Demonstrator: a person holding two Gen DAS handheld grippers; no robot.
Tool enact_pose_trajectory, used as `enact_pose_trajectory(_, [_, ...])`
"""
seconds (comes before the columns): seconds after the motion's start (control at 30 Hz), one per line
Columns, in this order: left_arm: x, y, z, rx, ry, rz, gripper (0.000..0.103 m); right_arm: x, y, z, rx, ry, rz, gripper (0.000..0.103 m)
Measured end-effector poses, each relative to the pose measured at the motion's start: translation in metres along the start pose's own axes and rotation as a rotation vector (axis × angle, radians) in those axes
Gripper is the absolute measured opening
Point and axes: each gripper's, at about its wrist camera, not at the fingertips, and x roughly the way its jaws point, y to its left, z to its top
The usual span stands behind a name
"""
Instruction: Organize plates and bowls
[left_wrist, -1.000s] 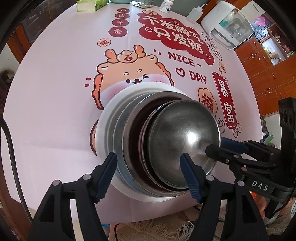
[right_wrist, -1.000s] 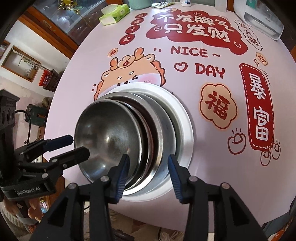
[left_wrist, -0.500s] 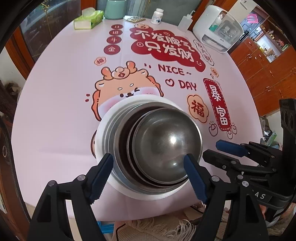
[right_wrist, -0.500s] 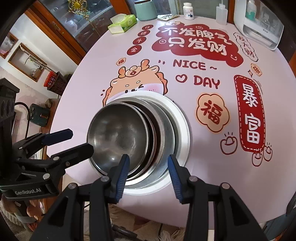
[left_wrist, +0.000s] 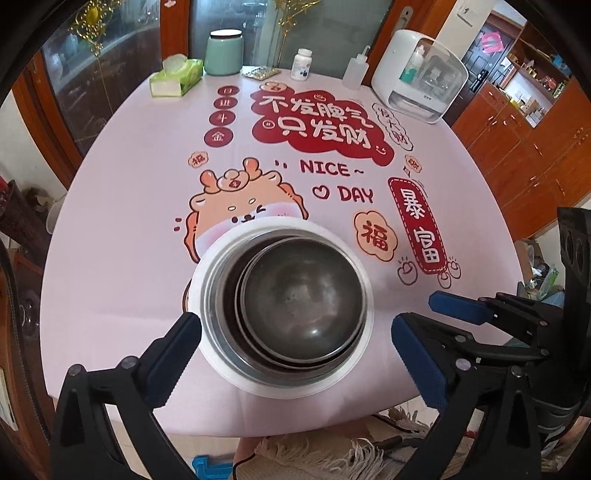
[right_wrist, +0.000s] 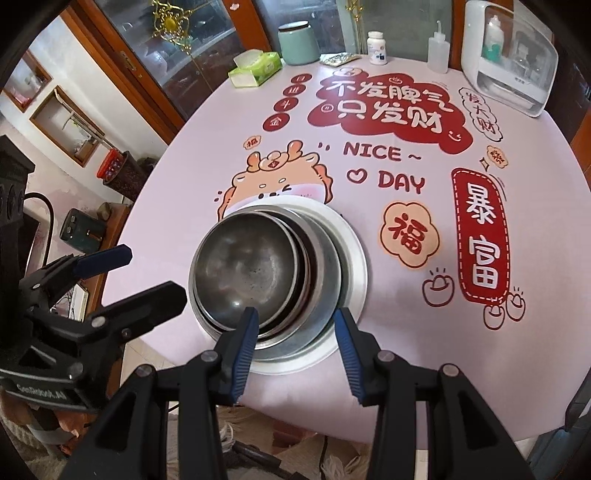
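Item: nested stack, lower centre of both views, near the table (left_wrist: 122, 229) edge. Steel bowl (left_wrist: 301, 291) sits off-centre inside larger steel bowls, all on a white plate (left_wrist: 354, 373)

Left gripper (left_wrist: 295, 362): jaws opening, spread wide either side of the stack, nothing pinched

Right gripper (right_wrist: 295, 345): part-spread, empty, above the stack's near rim

Step, judged: stacking appears done, both grippers clear

Next: centre the top bowl, or end the task if no loose dishes remain
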Motion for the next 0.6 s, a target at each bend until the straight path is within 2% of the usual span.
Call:
enact_pose_trajectory(0.43, [-0.021,-0.078,0.004,0.073,-0.071,0.012,0.102,-0.06,-0.048,-0.015,0.034,-0.098,-0.08,0.043])
enact_pose_trajectory(0.6, [-0.027,-0.113,0.009,0.069,-0.094,0.019,0.102,-0.095,-0.073,-0.022,0.063,-0.179,-0.123,0.043])
